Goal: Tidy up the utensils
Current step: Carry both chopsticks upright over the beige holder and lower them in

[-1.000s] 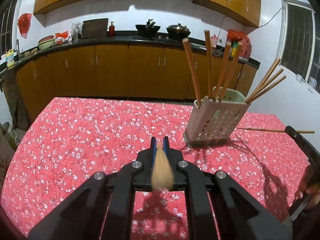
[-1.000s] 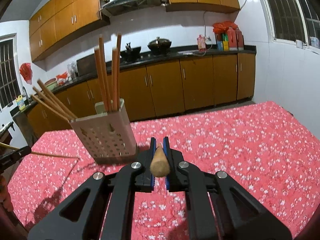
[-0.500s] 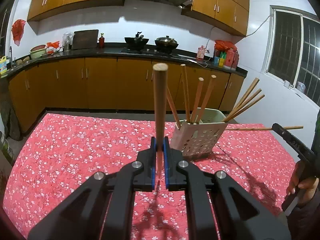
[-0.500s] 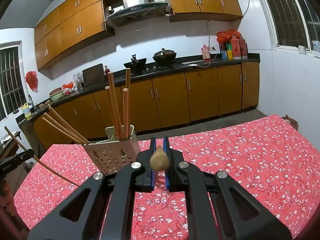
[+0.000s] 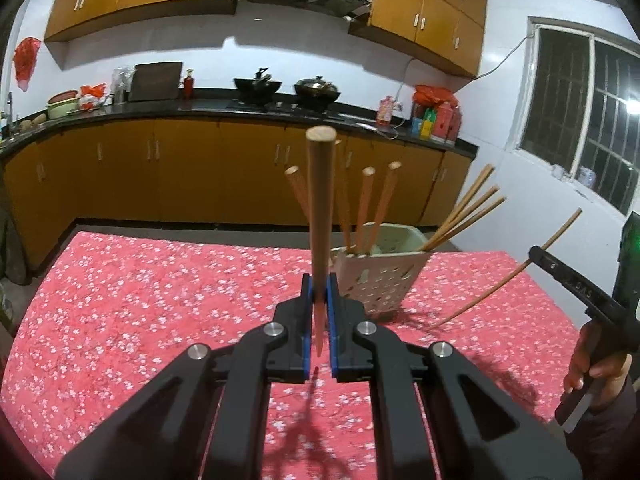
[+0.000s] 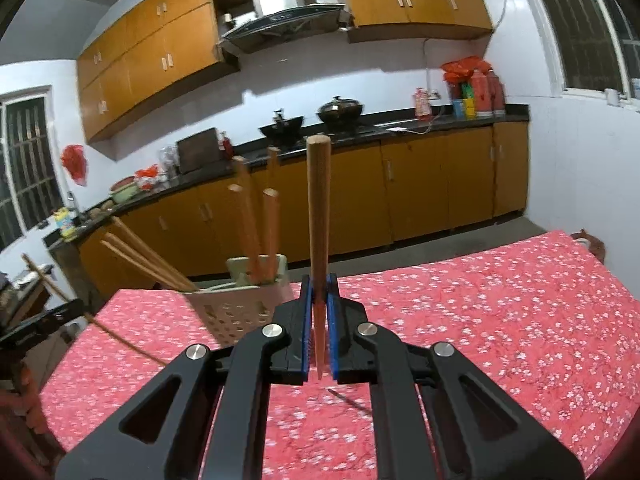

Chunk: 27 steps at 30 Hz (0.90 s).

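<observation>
Left tongs [image 5: 319, 300]: pressed together on a tapered wooden chopstick [image 5: 320, 216], pinched near its thin end between blue pads, thick end up, almost upright.
Right tongs [image 6: 319, 300]: pressed together on a second tapered wooden chopstick [image 6: 319, 216], gripped likewise near the thin end, thick end up.
Landmark: perforated pale plastic utensil holder [image 5: 378, 276], standing on the desk with red floral cloth [image 5: 160, 280].
Holder contents: several wooden chopsticks; one group [image 5: 362, 208] near upright in one compartment, another group [image 5: 464, 216] leaning outward over the rim towards the window side.
Left chopstick, place: held above the desk, just in front of the holder and to its left in the left wrist view, apart from it.
Right chopstick, place: held above the desk, to the right of the holder in the right wrist view, apart from it.
Right tongs seen from left wrist view: beyond the holder's right side, chopstick slanted, a hand [image 5: 596, 364] on the grip.
Background: wooden cabinets [image 5: 160, 168] behind the holder.
</observation>
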Each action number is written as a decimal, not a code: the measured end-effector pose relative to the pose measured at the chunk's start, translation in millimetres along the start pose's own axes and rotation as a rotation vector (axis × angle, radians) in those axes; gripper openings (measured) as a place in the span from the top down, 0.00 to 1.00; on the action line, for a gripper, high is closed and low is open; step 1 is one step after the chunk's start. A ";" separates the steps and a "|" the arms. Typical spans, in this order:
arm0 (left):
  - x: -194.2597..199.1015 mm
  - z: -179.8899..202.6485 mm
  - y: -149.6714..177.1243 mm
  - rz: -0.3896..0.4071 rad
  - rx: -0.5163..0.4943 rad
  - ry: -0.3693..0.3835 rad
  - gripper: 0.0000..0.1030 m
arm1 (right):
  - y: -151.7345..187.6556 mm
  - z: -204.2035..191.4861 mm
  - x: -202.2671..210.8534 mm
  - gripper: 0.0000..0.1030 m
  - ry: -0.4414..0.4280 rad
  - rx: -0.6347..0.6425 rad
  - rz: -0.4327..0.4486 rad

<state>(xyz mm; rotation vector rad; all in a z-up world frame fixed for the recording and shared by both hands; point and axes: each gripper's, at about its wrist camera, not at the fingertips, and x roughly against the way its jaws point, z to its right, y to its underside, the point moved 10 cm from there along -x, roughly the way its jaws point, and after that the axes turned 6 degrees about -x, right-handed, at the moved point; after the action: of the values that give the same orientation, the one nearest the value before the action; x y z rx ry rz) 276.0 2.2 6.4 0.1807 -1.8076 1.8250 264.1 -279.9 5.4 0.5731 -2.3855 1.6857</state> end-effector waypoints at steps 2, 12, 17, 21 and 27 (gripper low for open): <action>3.2 6.5 -8.3 0.012 -0.006 0.026 0.93 | -10.0 -11.8 10.9 0.93 -0.054 0.005 0.011; 36.4 46.6 -83.9 0.233 -0.016 0.107 0.93 | -72.2 -56.6 45.4 0.93 -0.155 0.004 0.231; 31.2 56.3 -109.9 0.316 -0.027 0.054 0.93 | -76.3 -68.8 25.0 0.93 -0.114 0.052 0.272; 0.2 58.5 -106.3 0.261 -0.031 0.029 0.93 | -62.7 -72.4 -8.3 0.93 -0.068 0.098 0.214; -33.2 52.3 -93.1 0.199 -0.018 0.008 0.93 | -37.4 -69.2 -49.8 0.93 -0.030 0.117 0.102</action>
<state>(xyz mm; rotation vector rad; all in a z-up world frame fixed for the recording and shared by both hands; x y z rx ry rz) 332.7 -63.3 77.0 -0.0137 -1.8931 1.9400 318.6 -215.4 44.8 0.5052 -2.3864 1.8817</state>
